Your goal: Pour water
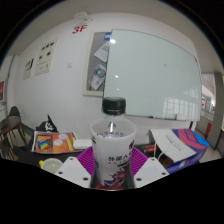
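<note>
Clear plastic bottle (113, 138) with a black cap (113, 104) sits upright between the fingers, gripper (113, 170) clamped on it, pink pads (99, 168) pressing both sides over the label. Bottle looks lifted above the table (80, 152), over its near edge. Cap appears on, so pouring needs it off; no cup visible to receive. Keep the grip low and firm, tilt slowly. Books (52, 142) left on the table, box (183, 140) at the right edge, whiteboard (150, 75) behind, well apart.

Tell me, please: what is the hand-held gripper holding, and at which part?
The hand-held gripper holds a clear bottle with a black cap, gripped at its lower labelled body between both fingers.
</note>
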The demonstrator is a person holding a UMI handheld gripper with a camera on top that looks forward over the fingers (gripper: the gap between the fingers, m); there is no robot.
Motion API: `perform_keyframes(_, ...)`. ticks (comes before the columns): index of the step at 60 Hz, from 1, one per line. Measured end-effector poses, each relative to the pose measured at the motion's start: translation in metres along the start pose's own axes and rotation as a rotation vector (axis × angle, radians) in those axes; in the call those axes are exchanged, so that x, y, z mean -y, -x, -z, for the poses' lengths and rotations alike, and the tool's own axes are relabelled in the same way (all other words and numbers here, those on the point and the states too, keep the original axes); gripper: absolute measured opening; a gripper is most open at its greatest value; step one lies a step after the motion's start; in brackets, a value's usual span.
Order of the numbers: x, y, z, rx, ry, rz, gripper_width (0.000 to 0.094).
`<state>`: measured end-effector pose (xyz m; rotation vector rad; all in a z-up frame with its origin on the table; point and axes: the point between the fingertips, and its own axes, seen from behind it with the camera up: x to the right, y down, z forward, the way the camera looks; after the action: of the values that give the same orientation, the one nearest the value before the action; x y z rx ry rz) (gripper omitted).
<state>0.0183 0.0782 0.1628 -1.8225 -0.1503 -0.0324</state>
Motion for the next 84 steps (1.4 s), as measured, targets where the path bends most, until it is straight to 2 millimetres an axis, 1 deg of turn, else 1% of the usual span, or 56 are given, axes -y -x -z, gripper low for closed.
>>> perform_keyframes(4, -0.028, -0.002, -0.008, -0.003, 0.034, -0.016, 0.0407)
perform_keyframes(15, -0.087, 0.003, -0.026, -0.001, 0.101, -0.041, 0.0405)
perform_keyframes(17, -0.096, 0.005, -0.026, -0.004, 0.116, -0.037, 0.0412)
perform_keyframes(18, -0.102, 0.005, -0.028, -0.008, 0.124, -0.035, 0.0452)
perform_keyframes(19, -0.104, 0.004, -0.027, -0.012, 0.122, -0.035, 0.0428)
perform_keyframes(20, -0.098, 0.004, -0.029, -0.014, 0.088, -0.042, 0.0416)
perform_keyframes(21, -0.102, 0.004, -0.028, -0.016, 0.093, -0.047, 0.0426)
perform_keyframes(23, -0.1, 0.002, -0.028, -0.019, 0.088, -0.061, 0.0428)
perform_keyframes(31, -0.101, 0.0, -0.027, -0.024, 0.088, -0.095, 0.0539)
perform_keyframes(33, -0.105, 0.001, -0.026, -0.02, 0.108, -0.097, 0.0584)
perform_keyframes(34, -0.107, 0.002, -0.026, -0.02, 0.125, -0.099, 0.0626)
perform_keyframes(38, -0.12, 0.003, -0.02, -0.021, 0.195, -0.11, 0.0874)
perform_keyframes(39, -0.123, 0.002, -0.017, -0.027, 0.21, -0.114, 0.0827)
perform_keyframes(40, -0.124, 0.002, -0.014, -0.035, 0.219, -0.118, 0.0811)
perform_keyframes(41, -0.124, 0.001, -0.011, -0.043, 0.223, -0.12, 0.0819)
perform_keyframes(44, -0.123, 0.002, 0.001, -0.061, 0.228, -0.114, 0.0852)
perform_keyframes(48, -0.118, 0.004, 0.022, -0.078, 0.238, -0.087, 0.0843)
perform_keyframes(52, -0.109, 0.01, 0.048, -0.091, 0.244, -0.06, 0.084)
perform_keyframes(55, -0.103, 0.015, 0.07, -0.102, 0.245, -0.053, 0.0844)
perform_keyframes(58, -0.097, 0.025, 0.094, -0.098, 0.244, -0.058, 0.0846)
perform_keyframes(63, -0.087, 0.039, 0.138, -0.101, 0.238, -0.067, 0.0842)
perform_keyframes(73, -0.079, 0.064, 0.226, -0.133, 0.242, -0.081, 0.0844)
perform_keyframes(78, -0.075, 0.074, 0.262, -0.143, 0.234, -0.078, 0.0845)
perform_keyframes(83, -0.073, 0.081, 0.289, -0.149, 0.23, -0.07, 0.0843)
perform_keyframes(84, -0.073, 0.081, 0.292, -0.15, 0.228, -0.069, 0.0842)
